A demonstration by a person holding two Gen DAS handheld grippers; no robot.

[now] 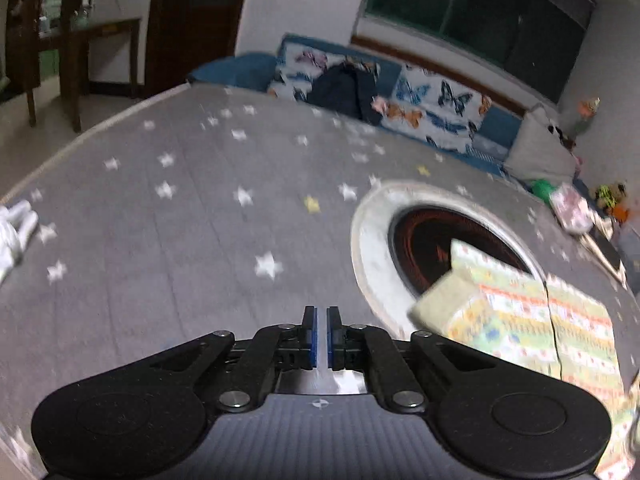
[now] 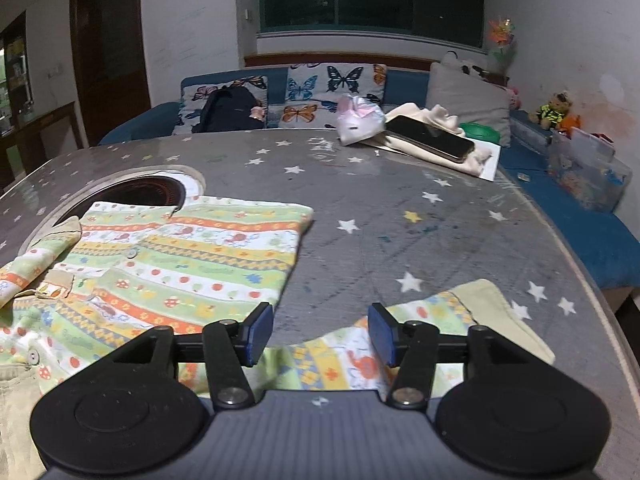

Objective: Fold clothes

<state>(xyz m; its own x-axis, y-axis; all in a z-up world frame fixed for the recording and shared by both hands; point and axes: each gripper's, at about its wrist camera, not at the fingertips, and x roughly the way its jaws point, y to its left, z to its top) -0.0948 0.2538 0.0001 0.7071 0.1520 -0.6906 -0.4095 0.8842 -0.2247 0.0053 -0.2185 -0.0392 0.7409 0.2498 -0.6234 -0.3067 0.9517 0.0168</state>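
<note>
A child's striped, patterned shirt (image 2: pixel 180 264) lies flat on the grey star-print table (image 2: pixel 400 208), with one sleeve (image 2: pixel 440 320) stretched out to the right. My right gripper (image 2: pixel 320 334) is open and hovers just above that sleeve, its blue pads on either side of the cloth, holding nothing. In the left wrist view the shirt (image 1: pixel 528 312) lies to the right, partly over a round black burner (image 1: pixel 432 248). My left gripper (image 1: pixel 322 338) is shut and empty over bare table, left of the shirt.
A phone (image 2: pixel 430 138) lies on cream cloth (image 2: pixel 460 164) at the table's far side, beside a pink bag (image 2: pixel 358 122). A white cloth (image 1: pixel 14 236) lies at the left edge. A blue sofa (image 2: pixel 404 80) with butterfly cushions (image 2: pixel 332 92) stands behind, with toy boxes (image 2: pixel 584 172) on the right.
</note>
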